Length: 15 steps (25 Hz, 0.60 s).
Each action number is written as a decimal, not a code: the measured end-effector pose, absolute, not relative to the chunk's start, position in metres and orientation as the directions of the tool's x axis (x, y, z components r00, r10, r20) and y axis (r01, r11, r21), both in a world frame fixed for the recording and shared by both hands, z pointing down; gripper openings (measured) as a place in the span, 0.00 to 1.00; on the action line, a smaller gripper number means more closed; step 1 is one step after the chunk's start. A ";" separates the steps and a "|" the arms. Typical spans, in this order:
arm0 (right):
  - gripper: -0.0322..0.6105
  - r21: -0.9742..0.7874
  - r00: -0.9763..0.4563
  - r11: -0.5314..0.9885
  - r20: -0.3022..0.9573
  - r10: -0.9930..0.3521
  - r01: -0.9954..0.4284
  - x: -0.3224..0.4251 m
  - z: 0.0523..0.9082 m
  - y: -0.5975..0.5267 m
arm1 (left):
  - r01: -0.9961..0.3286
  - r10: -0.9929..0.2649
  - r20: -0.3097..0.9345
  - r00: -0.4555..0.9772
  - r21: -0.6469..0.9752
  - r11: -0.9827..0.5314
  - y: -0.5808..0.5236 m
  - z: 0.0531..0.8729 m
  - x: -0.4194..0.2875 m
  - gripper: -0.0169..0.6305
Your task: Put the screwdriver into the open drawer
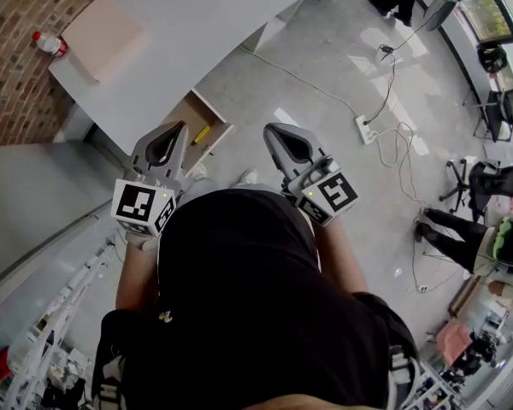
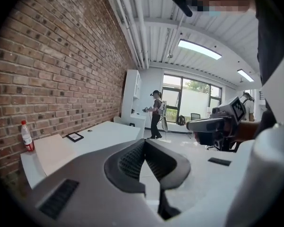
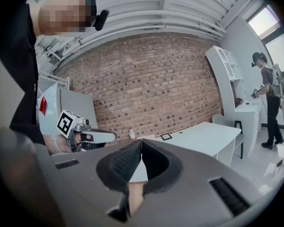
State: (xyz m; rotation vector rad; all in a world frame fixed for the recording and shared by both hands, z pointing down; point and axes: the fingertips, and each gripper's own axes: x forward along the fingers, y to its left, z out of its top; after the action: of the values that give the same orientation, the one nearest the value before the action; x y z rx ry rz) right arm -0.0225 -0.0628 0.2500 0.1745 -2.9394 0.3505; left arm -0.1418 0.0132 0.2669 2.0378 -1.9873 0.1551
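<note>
Left gripper (image 1: 178, 131), right gripper (image 1: 272, 131): both jaws pressed together, empty. Screwdriver (image 1: 203, 133) seemingly lies in drawer (image 1: 186, 112). Risk: stepping closer, knocking open drawer.

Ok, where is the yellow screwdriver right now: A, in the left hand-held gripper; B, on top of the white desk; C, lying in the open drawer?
C: the head view shows the screwdriver lying inside the open drawer below the desk edge, apart from both grippers.
</note>
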 end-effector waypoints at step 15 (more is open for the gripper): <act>0.07 -0.163 -0.989 0.985 0.145 -0.039 -0.063 -0.031 0.223 -0.046 | -0.991 -0.974 0.224 -0.029 0.119 0.057 0.042 0.238 -0.140 0.03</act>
State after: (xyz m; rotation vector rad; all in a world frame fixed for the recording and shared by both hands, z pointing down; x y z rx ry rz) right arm -0.0308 -0.0460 0.2228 0.0773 -2.9885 0.2519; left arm -0.1398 0.0421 0.2376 2.0003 -2.0902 0.1016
